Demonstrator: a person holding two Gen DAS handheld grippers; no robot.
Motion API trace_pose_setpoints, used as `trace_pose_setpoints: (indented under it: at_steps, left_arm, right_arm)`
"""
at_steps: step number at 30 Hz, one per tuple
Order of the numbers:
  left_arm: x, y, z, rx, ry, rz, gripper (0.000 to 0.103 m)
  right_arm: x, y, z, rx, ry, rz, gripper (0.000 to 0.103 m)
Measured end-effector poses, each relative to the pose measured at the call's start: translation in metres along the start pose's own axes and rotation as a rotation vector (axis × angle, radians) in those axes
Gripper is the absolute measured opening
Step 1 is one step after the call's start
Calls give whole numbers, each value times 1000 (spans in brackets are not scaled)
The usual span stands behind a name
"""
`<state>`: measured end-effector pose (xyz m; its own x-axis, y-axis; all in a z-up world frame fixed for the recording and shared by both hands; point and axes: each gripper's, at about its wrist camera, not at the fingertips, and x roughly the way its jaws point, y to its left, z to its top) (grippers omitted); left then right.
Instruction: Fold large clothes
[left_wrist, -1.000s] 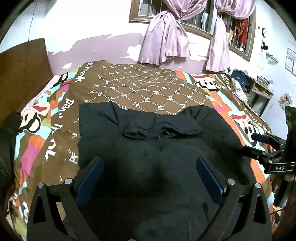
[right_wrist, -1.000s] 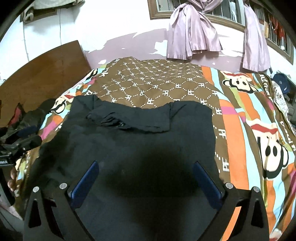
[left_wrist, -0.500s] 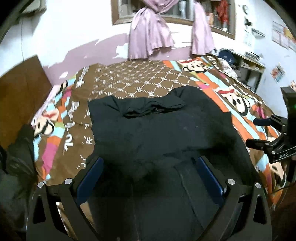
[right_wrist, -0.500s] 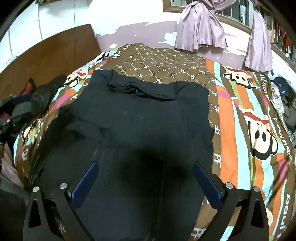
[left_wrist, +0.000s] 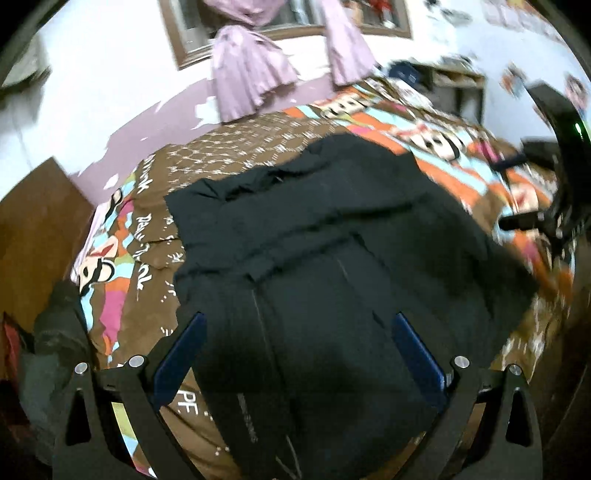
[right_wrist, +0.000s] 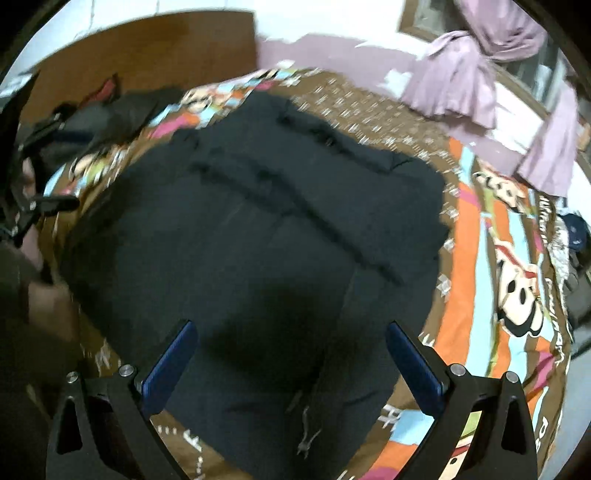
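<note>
A large black jacket (left_wrist: 332, 240) lies spread flat on the bed, collar toward the far wall, front zipper toward me; it also shows in the right wrist view (right_wrist: 277, 221). My left gripper (left_wrist: 299, 339) hovers open and empty above the jacket's lower part. My right gripper (right_wrist: 290, 350) is open and empty above the jacket's lower hem, near the zipper pull (right_wrist: 306, 435). The right gripper also shows at the right edge of the left wrist view (left_wrist: 543, 206). The left gripper shows at the left edge of the right wrist view (right_wrist: 33, 192).
The bed carries a brown, orange and blue cartoon-print bedspread (left_wrist: 122, 266) (right_wrist: 509, 295). A dark pile of clothes (right_wrist: 110, 114) lies at the bed's left side by a wooden headboard (right_wrist: 147, 48). Purple curtains (left_wrist: 251, 74) hang on the far wall. A shelf (left_wrist: 454, 88) stands at the right.
Both grippers have pulled back and risen from the jacket, so more of its lower part and zipper shows. Both views have tilted. Both grippers stay open.
</note>
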<state>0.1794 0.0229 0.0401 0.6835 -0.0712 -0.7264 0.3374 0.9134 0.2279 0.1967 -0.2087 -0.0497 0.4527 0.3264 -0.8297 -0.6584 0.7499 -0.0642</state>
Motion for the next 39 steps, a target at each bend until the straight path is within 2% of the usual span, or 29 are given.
trace_pose_setpoints:
  at_steps: [3,6,11,14,19,22,27,31,36,39]
  left_arm:
    - [8,-9,-21,46,37,-40,99]
    - [26,-17,-37,83,107,-90,99]
    - [44,-33,-60,136,194,-164,98]
    - [55,-44,-72,178,246,-195,98]
    - [65,-59,-88,250,293,-222,98]
    - [72,-66,-98,272,338,-241,98]
    - [82,-69,-111,326,371,-195,99]
    - [85,-62,-114,308,381,-186,98]
    - [88,-54,-119,301,390,-178,98]
    - [84,-61,-124,314,384,-169,99]
  right_arm:
    - [16,7,-8,-13,57,25,103]
    - [32,15,-17,-12,114,62,103]
    - [65,30,-42,-34,257,113,103]
    - [80,44,-56,-114,331,104,103]
    - [94,55,-66,-207,394,73,103]
    - [101,60,-67,-252,400,37,103]
    - [118,66,-65,-328,417,-8,103]
    - [124,48,-53,-218,424,-10,103]
    - [102,23,-19,-118,287,-60,102]
    - [98,7,2,-41,257,-61,102]
